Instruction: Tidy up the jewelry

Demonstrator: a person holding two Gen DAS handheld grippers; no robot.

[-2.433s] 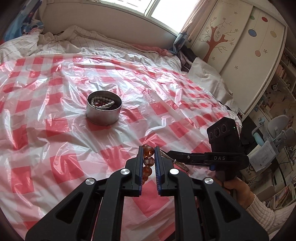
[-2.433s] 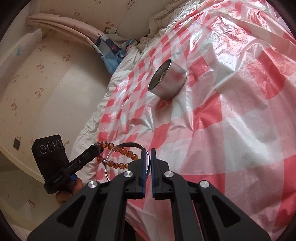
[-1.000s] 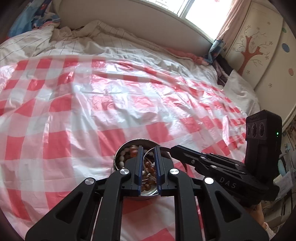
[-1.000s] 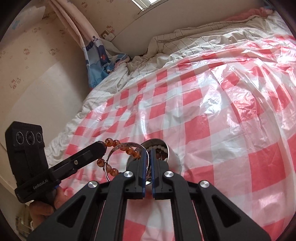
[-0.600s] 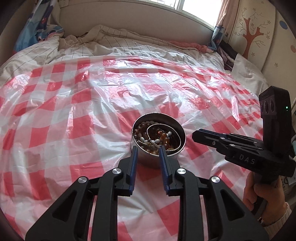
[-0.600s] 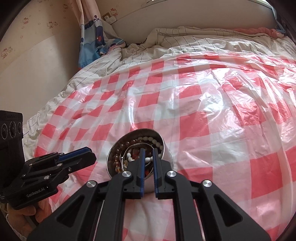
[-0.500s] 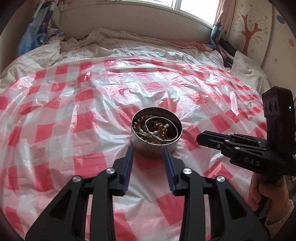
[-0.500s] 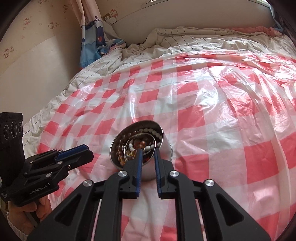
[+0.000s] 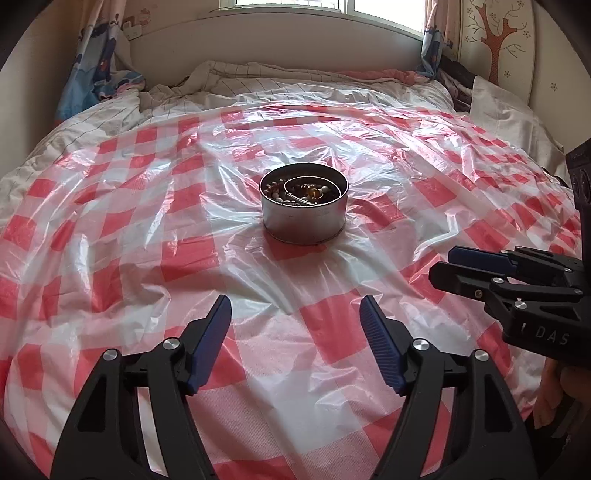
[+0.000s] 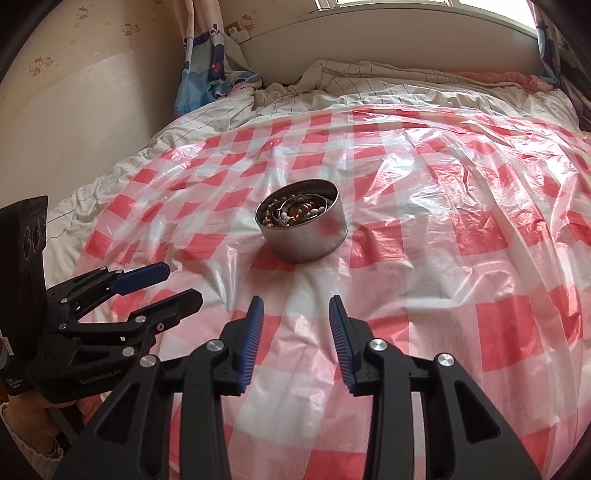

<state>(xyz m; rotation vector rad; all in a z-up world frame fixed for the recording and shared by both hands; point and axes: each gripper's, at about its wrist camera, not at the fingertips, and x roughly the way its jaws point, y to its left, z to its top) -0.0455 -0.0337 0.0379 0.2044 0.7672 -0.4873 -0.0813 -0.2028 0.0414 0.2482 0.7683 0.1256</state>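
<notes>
**Jewelry tin on the covered bed, both grippers empty**

Left wrist view: A bed (image 9: 122,110) is seen spread with a glossy, crinkled red-and-white checked plastic sheet (image 9: 147,236), with a striped quilt bunched at its far end. A window (image 9: 321,4) is set above the headboard wall, blue patterned curtains (image 9: 92,62) are hung at the left, and a wardrobe door painted with a tree (image 9: 498,37) is seen at the right. A round metal tin (image 9: 304,218) is stood on the sheet near the middle of the bed, and amber and white beads with a thin silver bangle (image 9: 312,190) are heaped inside it. The left gripper (image 9: 295,310) is held well short of the tin, its blue-padded fingers spread wide with nothing between them. The right gripper (image 9: 448,264) is seen at the right edge.

Right wrist view: The same tin (image 10: 306,236) is shown further up the sheet, filled with brown, amber and white beads (image 10: 295,212). Wallpaper with small cartoon figures (image 10: 40,66) is visible at the left. The right gripper (image 10: 295,310) is held with its fingers apart and empty; the left gripper (image 10: 181,282), at the lower left, is likewise parted.
</notes>
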